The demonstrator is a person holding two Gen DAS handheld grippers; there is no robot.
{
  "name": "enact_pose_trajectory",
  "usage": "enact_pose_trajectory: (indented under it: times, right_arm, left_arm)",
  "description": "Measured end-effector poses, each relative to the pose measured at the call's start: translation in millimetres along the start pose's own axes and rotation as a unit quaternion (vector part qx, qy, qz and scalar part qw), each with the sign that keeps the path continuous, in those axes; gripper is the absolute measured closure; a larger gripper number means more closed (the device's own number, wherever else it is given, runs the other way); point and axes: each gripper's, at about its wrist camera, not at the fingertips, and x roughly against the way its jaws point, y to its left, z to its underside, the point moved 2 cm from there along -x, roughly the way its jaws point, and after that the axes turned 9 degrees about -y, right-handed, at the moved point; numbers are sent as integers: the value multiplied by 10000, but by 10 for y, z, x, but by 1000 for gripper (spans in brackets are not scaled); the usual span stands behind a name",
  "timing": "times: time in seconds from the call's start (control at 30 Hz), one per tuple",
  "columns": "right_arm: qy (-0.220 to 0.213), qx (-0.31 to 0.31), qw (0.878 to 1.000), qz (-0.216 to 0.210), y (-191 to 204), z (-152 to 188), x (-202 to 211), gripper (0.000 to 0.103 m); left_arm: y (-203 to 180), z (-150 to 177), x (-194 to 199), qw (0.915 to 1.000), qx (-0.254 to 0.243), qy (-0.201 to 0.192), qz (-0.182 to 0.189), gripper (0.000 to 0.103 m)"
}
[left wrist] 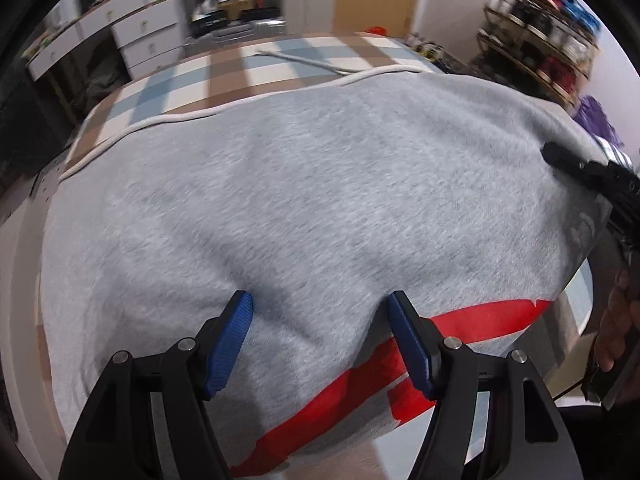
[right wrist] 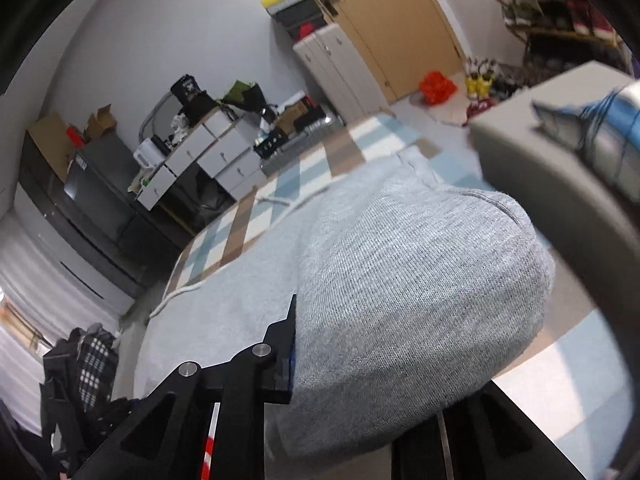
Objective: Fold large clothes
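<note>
A large grey sweatshirt point(left wrist: 300, 184) with red stripes point(left wrist: 472, 316) lies spread on a checked cloth point(left wrist: 256, 68). My left gripper point(left wrist: 320, 316) is open, its blue pads point(left wrist: 230, 344) just above the grey cloth near its front edge. My right gripper shows at the right edge of the left wrist view point(left wrist: 560, 160), over the garment's right side. In the right wrist view a bunched fold of the grey sweatshirt point(right wrist: 400, 280) covers the right gripper's jaws; only its left finger point(right wrist: 286, 340) shows, pressed against the cloth.
A white cord point(left wrist: 192, 116) runs along the garment's far edge. White drawers point(left wrist: 140, 28) stand at the back left, a shoe rack point(left wrist: 540, 36) at the back right. A grey box point(right wrist: 560, 160) is close on the right.
</note>
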Motion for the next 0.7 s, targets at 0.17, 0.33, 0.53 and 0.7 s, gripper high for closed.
enact_pose_trajectory:
  times: [0.17,0.33,0.53,0.7]
  right_arm:
    - [-190,465,9976,483,-161,-156,333,84]
    - [-262,1063,9896,933,-61,-507,658,84]
    - [-318,2176,9694,1095,466,-597,772,84]
    - [-343,3327,9365,1054,1145,-391,702,84]
  left_arm:
    - [-428,-123,-102,9975,-274,13,645,39]
    - [-771,-222,-157,9864,-354,7,1603,39]
    - [-387,-158,152,9877,-115,40,1560,39]
    - [496,108,579,9990,-404,-159,104,39]
